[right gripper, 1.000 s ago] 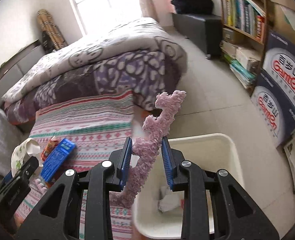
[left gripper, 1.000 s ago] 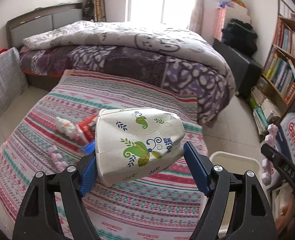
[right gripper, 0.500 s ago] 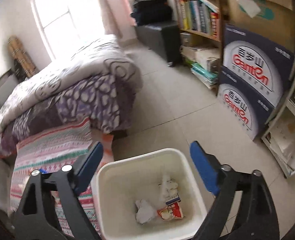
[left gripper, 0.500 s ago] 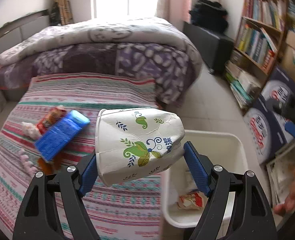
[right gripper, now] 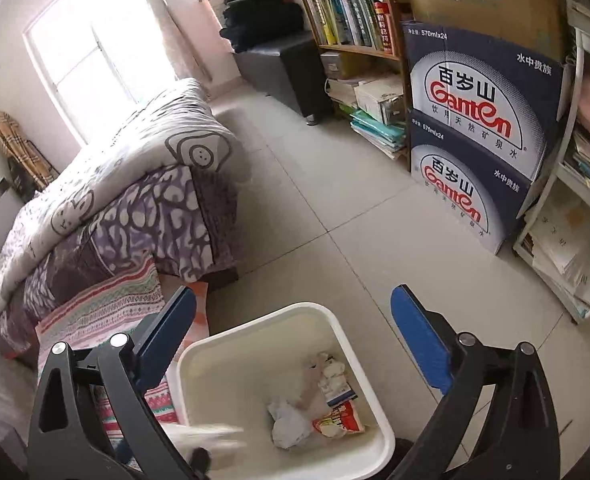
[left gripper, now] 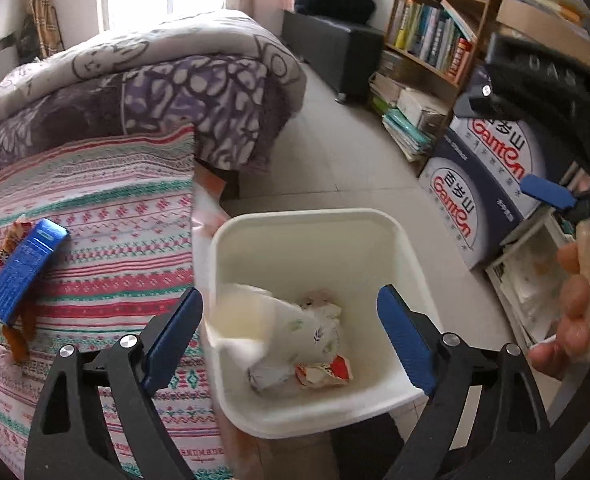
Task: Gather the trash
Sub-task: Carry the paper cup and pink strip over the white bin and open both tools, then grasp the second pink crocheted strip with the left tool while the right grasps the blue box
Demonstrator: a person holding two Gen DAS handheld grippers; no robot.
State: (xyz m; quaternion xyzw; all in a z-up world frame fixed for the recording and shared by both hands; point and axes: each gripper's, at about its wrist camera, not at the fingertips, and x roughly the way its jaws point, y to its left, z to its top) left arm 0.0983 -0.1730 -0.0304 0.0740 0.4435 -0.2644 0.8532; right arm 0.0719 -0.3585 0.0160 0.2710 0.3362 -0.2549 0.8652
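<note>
Both tools' jaws are opening, empty; only the left view shows the cup [left gripper: 255, 320] blurred over the bin [left gripper: 315, 224] and a blue box [left gripper: 25, 264] on the bed [left gripper: 115, 208].

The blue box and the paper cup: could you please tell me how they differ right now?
The blue box lies flat on the striped bedspread, while the paper cup is blurred, tipped over inside the white bin. The box is plain blue and rectangular; the cup is white with leaf prints and crumpled. Neither is held by any tongs.
</note>
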